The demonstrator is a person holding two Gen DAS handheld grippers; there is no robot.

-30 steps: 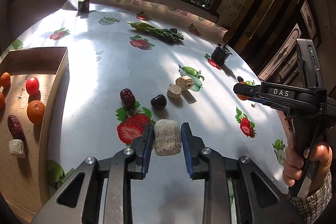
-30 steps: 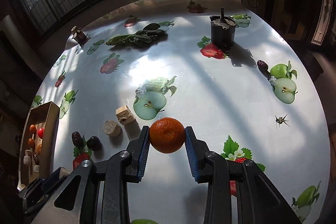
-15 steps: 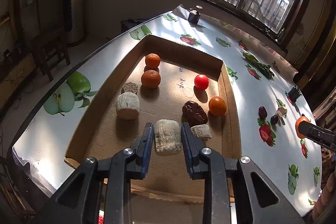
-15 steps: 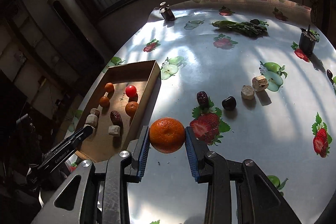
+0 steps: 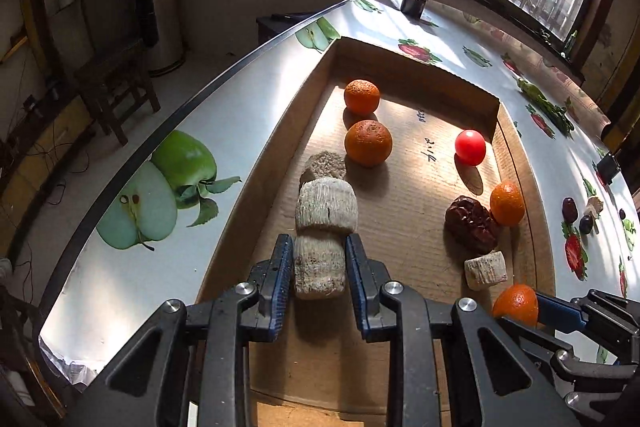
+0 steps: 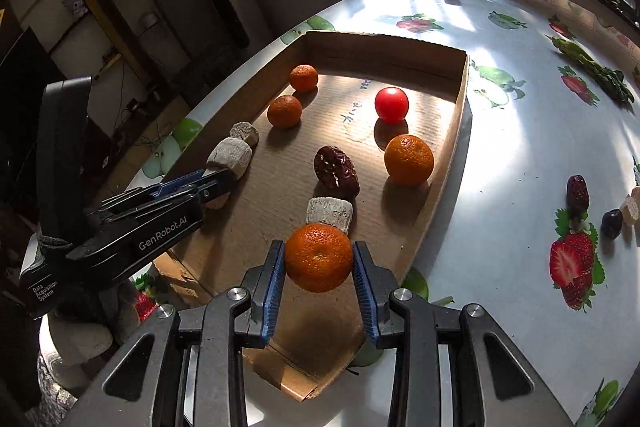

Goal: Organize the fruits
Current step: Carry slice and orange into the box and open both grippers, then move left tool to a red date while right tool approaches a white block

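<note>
Our left gripper (image 5: 319, 269) clamps a pale chunk (image 5: 319, 267) at lower centre, over the box (image 5: 404, 75); our right gripper (image 6: 319, 269) clamps an orange (image 6: 319, 257) over the box's near end.

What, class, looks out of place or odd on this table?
A loose bunch of green vegetables lies on the table among the fruit. Nothing is spilled or damaged; the cardboard box sits flat, fruit inside.
</note>
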